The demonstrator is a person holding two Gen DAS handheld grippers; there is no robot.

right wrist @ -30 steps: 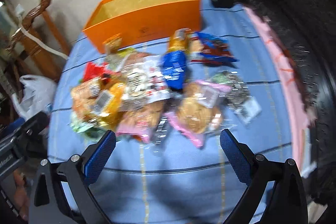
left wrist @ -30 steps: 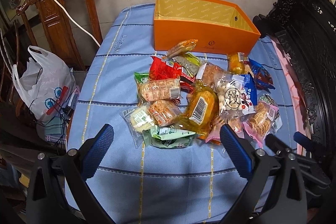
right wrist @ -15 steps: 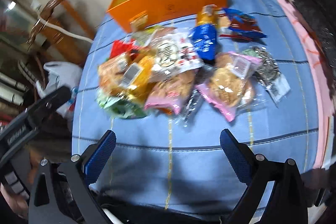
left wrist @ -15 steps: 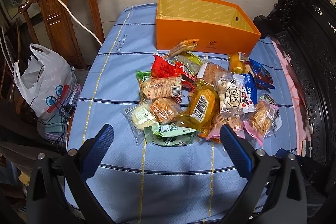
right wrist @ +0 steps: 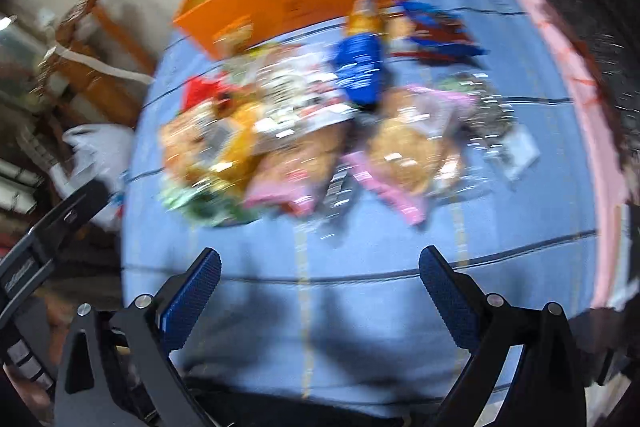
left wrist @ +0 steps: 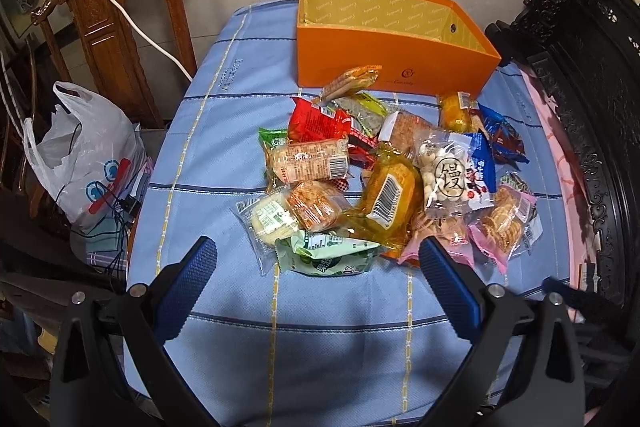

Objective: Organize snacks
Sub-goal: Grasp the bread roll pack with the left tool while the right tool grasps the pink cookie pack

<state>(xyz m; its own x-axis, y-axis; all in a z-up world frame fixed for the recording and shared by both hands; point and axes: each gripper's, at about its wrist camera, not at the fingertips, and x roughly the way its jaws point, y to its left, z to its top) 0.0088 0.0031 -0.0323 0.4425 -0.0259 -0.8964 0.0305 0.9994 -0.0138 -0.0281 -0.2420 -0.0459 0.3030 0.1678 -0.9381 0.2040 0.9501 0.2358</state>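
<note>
Left gripper (left wrist: 318,259) spread wide, blue pads well apart, nothing held, nothing touched; hovering over bare cloth on the near side of the snack pile (left wrist: 384,175). Right gripper (right wrist: 320,267) likewise wide apart and empty, over bare cloth nearer the pile's right half; that view badly motion-blurred, fine detail unreadable. Part of the left gripper's black frame visible at the left edge of the right wrist view. Pile heaped mid-table on a blue striped tablecloth (left wrist: 208,155): green packet (left wrist: 332,257) nearest the left gripper, just beyond its pads; yellow packet with barcode (left wrist: 388,199) leaning on top of neighbours; clear bag of white balls (left wrist: 444,175) to its right; pink-edged cracker packs (left wrist: 500,227) at the right fringe; red packet (left wrist: 320,125) and dark blue packet (left wrist: 502,139) toward the back. Orange box (left wrist: 392,67) open-topped, standing upright behind the pile, one long packet (left wrist: 352,79) leaning against its front wall; inside of box only partly seen, yellow lining visible. Beige tiled wall behind. Wooden chair (left wrist: 100,15) with white cable (left wrist: 132,23) to the left, white plastic bag (left wrist: 84,155) beside the table's left edge. Dark carved furniture (left wrist: 580,67) close along the right edge, pink strip between it and the cloth. Broad band of bare cloth between grippers and pile; narrower bare margin left of the pile; right fringe of pile near the table edge.
</note>
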